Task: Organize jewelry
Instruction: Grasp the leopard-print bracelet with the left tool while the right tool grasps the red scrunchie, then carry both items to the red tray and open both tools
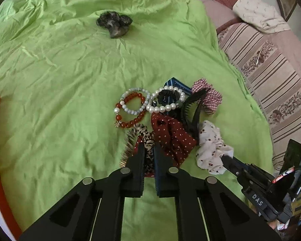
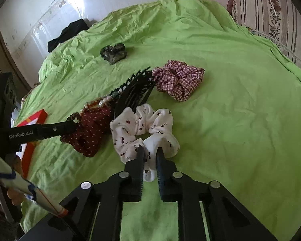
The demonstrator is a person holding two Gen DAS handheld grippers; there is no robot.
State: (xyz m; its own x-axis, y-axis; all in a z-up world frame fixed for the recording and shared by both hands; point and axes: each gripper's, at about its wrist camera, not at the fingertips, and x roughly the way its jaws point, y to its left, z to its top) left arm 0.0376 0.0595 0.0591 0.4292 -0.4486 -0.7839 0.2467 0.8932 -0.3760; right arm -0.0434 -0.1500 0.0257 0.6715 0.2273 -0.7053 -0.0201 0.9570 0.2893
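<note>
On the green sheet (image 1: 70,80) lies a heap of jewelry and hair things. From it the left gripper (image 1: 149,150) has its jaws narrowed on a leopard-print scrunchie (image 1: 147,140), next to a dark red dotted scrunchie (image 1: 174,138). Just beside, the right gripper (image 2: 150,154) pinches a white cherry-print scrunchie (image 2: 142,126). Beyond sit a red bead bracelet (image 1: 130,110), a pearl bracelet (image 1: 164,100), a black comb clip (image 2: 136,92) and a checked scrunchie (image 2: 178,80). Well apart lies a dark scrunchie (image 1: 114,23).

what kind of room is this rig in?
Likely a home living room or bedroom, not a lab. A wrinkled lime-green cloth serves as the work surface, a striped floral-print upholstered sofa stands beside it, and a glossy tiled floor shows beyond.
</note>
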